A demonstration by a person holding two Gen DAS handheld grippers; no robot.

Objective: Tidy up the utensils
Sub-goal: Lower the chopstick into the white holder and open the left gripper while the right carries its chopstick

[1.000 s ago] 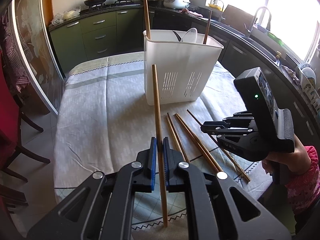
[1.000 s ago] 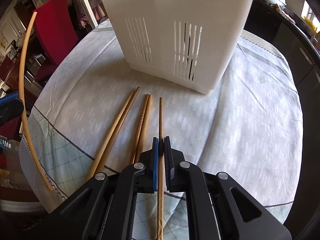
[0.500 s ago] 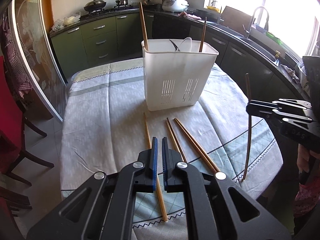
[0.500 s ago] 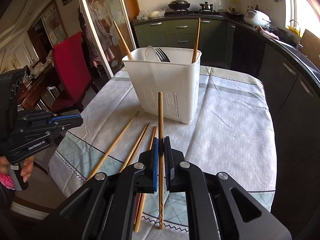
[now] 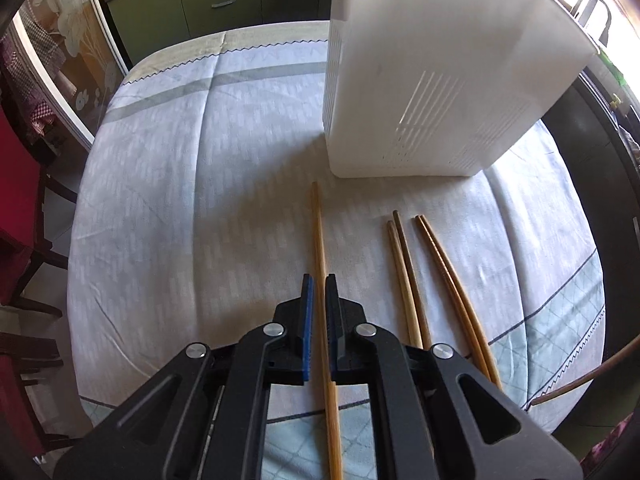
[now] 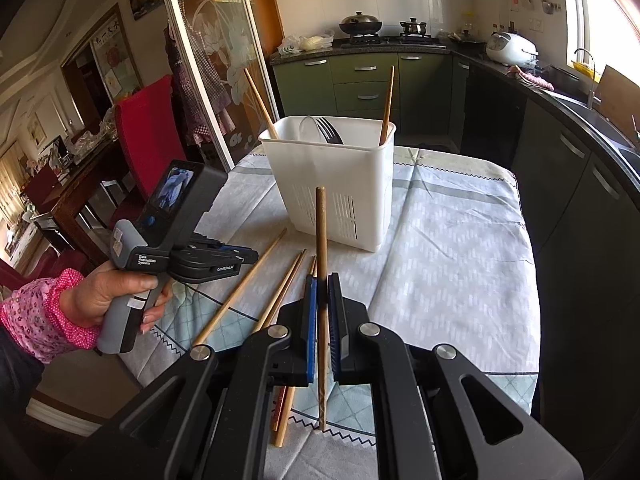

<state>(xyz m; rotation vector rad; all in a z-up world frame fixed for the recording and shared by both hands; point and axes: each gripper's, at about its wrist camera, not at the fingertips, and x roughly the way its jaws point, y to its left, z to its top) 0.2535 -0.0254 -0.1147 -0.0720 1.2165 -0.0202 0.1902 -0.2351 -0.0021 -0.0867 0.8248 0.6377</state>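
Two chopsticks already stand in the caddy [image 6: 332, 184]; your right jaws clamp one chopstick [image 6: 321, 264], your left jaws sit nearly shut astride another [image 5: 322, 264], four [image 5: 416, 276] beside them remain.

A home kitchen: green cabinets [image 6: 366, 80], a wok on the stove [image 6: 359, 24], a rice cooker [image 6: 511, 46], and a cloth-covered dining table [image 6: 452, 240].
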